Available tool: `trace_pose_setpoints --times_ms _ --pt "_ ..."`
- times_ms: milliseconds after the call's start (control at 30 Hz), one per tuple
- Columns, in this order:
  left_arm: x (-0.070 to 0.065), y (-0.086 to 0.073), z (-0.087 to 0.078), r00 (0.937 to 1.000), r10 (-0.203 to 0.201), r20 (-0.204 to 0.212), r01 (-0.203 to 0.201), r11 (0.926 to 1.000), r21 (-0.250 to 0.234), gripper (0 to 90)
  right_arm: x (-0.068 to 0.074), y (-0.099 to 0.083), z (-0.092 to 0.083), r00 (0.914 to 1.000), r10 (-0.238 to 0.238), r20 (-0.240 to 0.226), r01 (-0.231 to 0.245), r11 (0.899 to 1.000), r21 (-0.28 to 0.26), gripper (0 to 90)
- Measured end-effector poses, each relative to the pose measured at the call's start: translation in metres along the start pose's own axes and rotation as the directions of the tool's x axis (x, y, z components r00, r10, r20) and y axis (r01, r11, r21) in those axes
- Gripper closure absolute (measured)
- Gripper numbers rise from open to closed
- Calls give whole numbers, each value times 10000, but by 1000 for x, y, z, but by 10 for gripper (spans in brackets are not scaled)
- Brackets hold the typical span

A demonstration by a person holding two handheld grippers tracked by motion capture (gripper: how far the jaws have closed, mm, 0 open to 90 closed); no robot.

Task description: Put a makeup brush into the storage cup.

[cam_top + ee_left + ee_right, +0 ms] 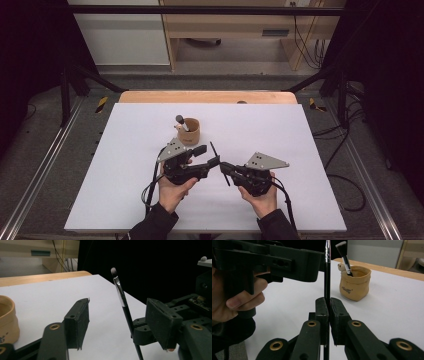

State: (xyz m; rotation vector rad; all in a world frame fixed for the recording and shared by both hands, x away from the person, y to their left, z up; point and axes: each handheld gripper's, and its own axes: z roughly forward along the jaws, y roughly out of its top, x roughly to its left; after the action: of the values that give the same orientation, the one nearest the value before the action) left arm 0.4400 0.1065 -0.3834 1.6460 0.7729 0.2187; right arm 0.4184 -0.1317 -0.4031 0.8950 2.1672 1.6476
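1. Nearest the person, in front of the tan cup, the right claw [329, 322] is pressed together on the black handle of a slim brush [124, 305], holding it close to upright above the white tabletop [280, 130].

2. Just beside it, on the cup's side, the left claw [209, 156] stands with its jaws apart, one pad on each side of the brush handle without touching it, as its own view shows.

3. This looks like a handover. It would go best if the left claw closed squarely on the bare handle above the right claw's grip, below the silver ferrule, and the right claw let go only once that hold is firm; a skewed pinch could tip the thin handle.

4. The slim brush has a black handle, a bright silver ferrule and a small pale rounded tip pointing up.

5. Farther back, the tan cup [355, 284] sits on the tabletop beyond both claws. It is soft-looking, with small dark lettering on its side, and holds a second brush [345, 258] with a dark bushy head, leaning against the rim.
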Motion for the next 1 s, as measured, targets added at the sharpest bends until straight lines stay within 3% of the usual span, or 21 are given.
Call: trace_pose_setpoints --times_ms 233,633,1000 --pt "-1 -2 3 9993 -292 224 291 9996 47 505 1 0 0 10000 30 -55 -30 10000 -69 858" --pt "-4 -3 5 9978 -623 219 623 9981 -8 669 3 0 2 9999 28 -99 -29 9999 -154 857" --pt "-6 -5 7 9975 -668 236 668 9978 12 773 4 0 3 9999 -20 -164 18 9999 -111 858"
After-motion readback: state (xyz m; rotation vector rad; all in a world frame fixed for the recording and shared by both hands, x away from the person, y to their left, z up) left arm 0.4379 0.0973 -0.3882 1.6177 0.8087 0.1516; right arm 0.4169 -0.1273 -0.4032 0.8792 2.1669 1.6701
